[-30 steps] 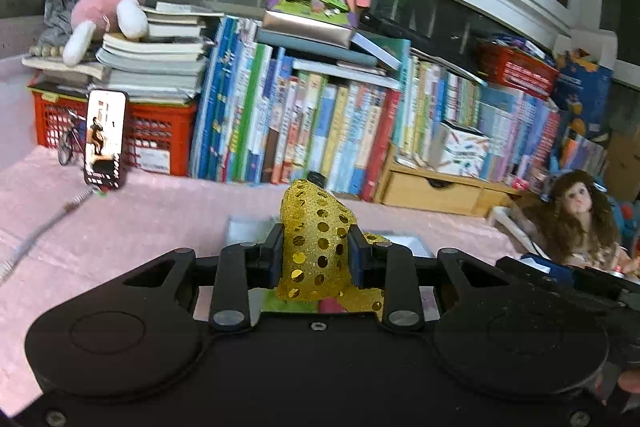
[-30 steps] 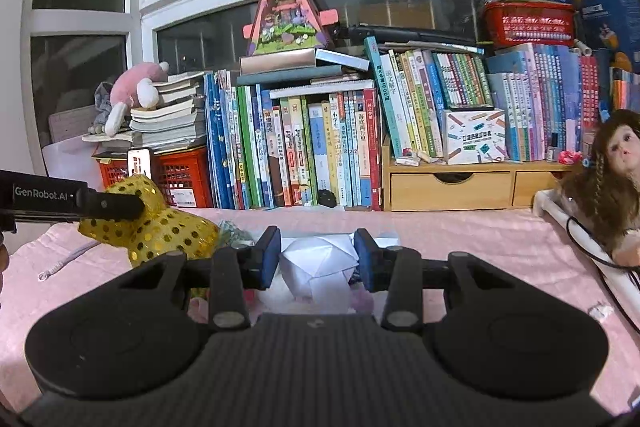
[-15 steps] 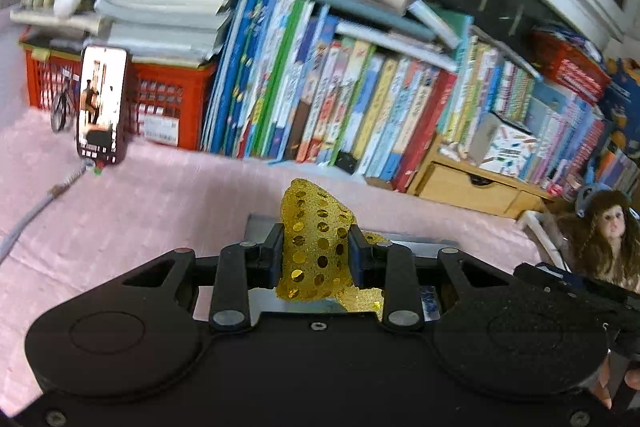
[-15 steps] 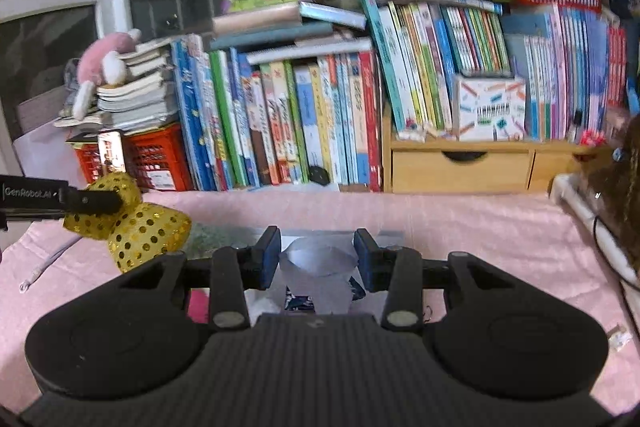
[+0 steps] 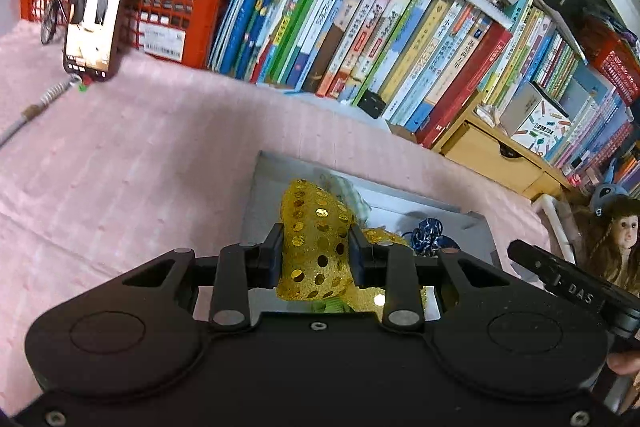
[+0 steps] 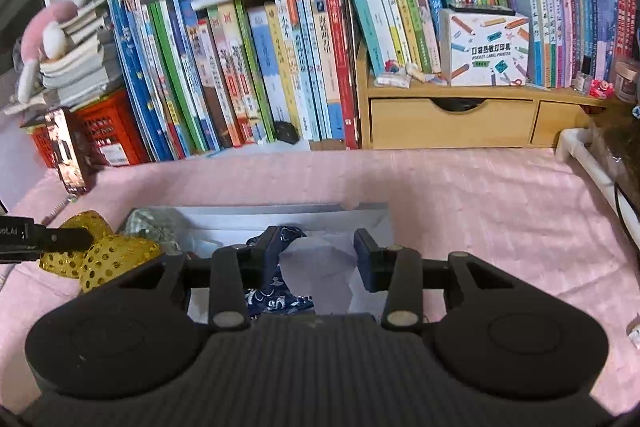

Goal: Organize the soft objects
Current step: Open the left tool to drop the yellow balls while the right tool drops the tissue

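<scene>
Over grey box (image 5: 256, 187) | left gripper (image 5: 316, 255) clamps gold sequin bow (image 5: 316, 239), now lower than before | right gripper (image 6: 318, 253) clasps white cloth (image 6: 320, 267) | bare pink cover (image 5: 120, 167) left.

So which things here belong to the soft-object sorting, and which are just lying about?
Job:
- gold sequinned fabric piece, in the left claw
- white soft piece, between the right claw's jaws
- grey box
- blue patterned fabric

Lying about:
- books
- phone
- doll
- red crate
</scene>
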Available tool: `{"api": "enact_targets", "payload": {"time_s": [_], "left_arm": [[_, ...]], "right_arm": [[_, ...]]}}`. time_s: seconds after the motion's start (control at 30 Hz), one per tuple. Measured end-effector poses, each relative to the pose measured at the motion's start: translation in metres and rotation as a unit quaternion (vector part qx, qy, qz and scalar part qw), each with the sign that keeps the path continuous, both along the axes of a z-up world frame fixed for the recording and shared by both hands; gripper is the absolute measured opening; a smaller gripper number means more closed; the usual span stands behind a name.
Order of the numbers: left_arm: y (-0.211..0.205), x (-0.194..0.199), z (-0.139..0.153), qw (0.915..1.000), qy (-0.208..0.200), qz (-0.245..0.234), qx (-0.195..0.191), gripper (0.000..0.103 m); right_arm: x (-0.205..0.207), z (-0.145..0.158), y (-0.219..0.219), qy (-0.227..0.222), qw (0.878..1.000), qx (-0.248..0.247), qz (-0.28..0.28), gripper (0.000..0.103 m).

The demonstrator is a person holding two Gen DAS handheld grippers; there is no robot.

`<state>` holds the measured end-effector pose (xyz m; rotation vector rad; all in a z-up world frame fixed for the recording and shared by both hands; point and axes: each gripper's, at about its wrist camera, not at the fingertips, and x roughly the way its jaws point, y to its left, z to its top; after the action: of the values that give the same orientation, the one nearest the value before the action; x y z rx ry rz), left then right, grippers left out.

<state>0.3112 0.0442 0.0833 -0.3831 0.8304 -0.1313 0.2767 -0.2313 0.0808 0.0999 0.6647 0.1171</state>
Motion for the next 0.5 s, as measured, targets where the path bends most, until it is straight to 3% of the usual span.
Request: {"api": "enact_targets", "payload": {"time_s": [0.2,0.5], "left_arm": [[-0.005,0.008,-0.007,0.9998,0.016,-0.008,-0.012,0.03],[-0.013,0.015,-0.014,0.9992,0.033,-0.025,0.001,0.031]], "right_arm": [[0.018,-0.004,0.001,0.013,1.0,0.008,-0.011,0.046],[0.043,-0.011,0.005,0.057,0.998,0.015,-0.023,0.049]]}}
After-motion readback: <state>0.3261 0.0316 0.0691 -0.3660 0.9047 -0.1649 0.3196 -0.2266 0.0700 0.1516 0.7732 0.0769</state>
